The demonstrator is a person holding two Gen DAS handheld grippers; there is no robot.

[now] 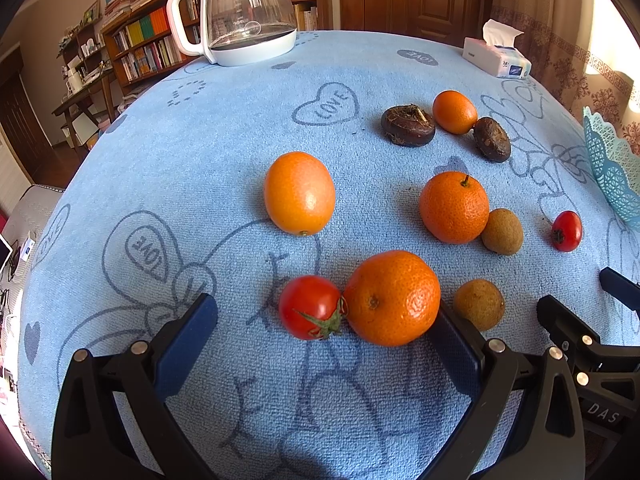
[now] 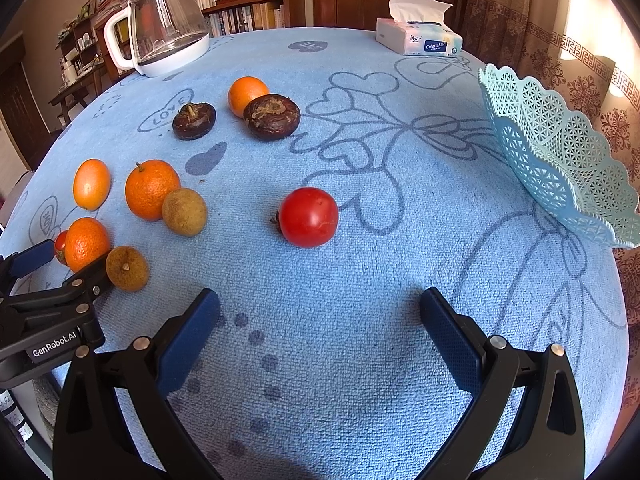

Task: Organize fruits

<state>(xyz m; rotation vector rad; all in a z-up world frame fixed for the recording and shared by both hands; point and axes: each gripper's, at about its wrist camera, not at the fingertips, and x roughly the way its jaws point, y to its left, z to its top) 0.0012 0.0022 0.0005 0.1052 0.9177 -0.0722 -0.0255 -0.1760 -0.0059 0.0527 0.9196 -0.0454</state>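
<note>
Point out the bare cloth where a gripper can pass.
Bare: between the lone tomato and the basket, and between the kettle and tissue box. Crowded: the fruit cluster by the left gripper.

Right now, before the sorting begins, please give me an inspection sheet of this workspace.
Surface: blue towel cloth with heart prints.
Job's things: oranges, tomatoes, brown fruits, dark water chestnuts scattered; basket at the right edge, no fruit seen inside.
Clutter: glass kettle, tissue box.
Grippers: left gripper open around a tomato and an orange; right gripper open, empty.
Cables: nothing seen on the table.
Surroundings: bookshelves, wooden door, curtain.
</note>
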